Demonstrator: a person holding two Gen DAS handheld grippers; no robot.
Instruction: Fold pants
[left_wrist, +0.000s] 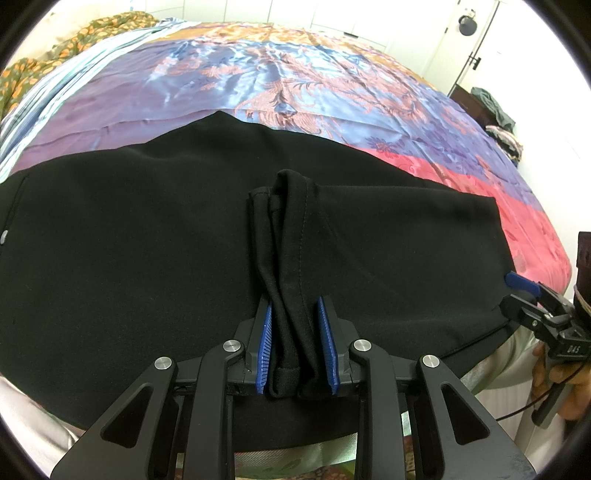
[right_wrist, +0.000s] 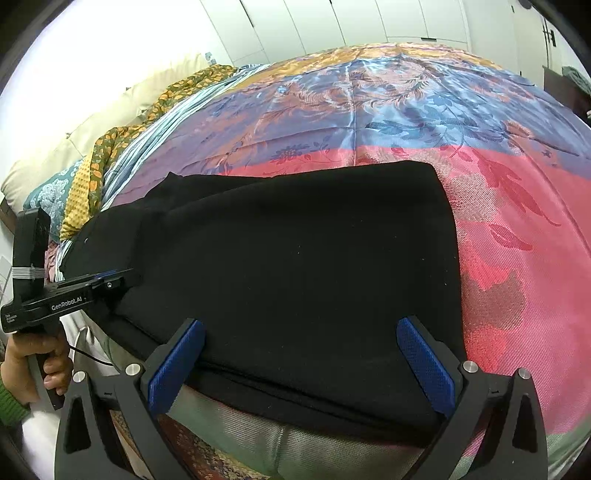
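Observation:
Black pants (left_wrist: 147, 240) lie folded flat across the near edge of a bed and also fill the right wrist view (right_wrist: 295, 266). My left gripper (left_wrist: 297, 314) is shut on a bunched hem of the pants (left_wrist: 291, 229), which stands up between its blue pads (left_wrist: 266, 343). It shows from the side at the pants' left edge in the right wrist view (right_wrist: 110, 277). My right gripper (right_wrist: 301, 332) is open, its blue pads (right_wrist: 424, 365) spread wide over the pants' near edge. It also appears at the pants' right end in the left wrist view (left_wrist: 521, 286).
The bed has a shiny patterned cover in blue, purple, orange and red (left_wrist: 295, 74). Rumpled floral bedding and pillows (right_wrist: 122, 122) lie at its left. A dark stand with clothes (left_wrist: 491, 110) is by the white door at far right. White wardrobe doors (right_wrist: 332, 26) stand behind the bed.

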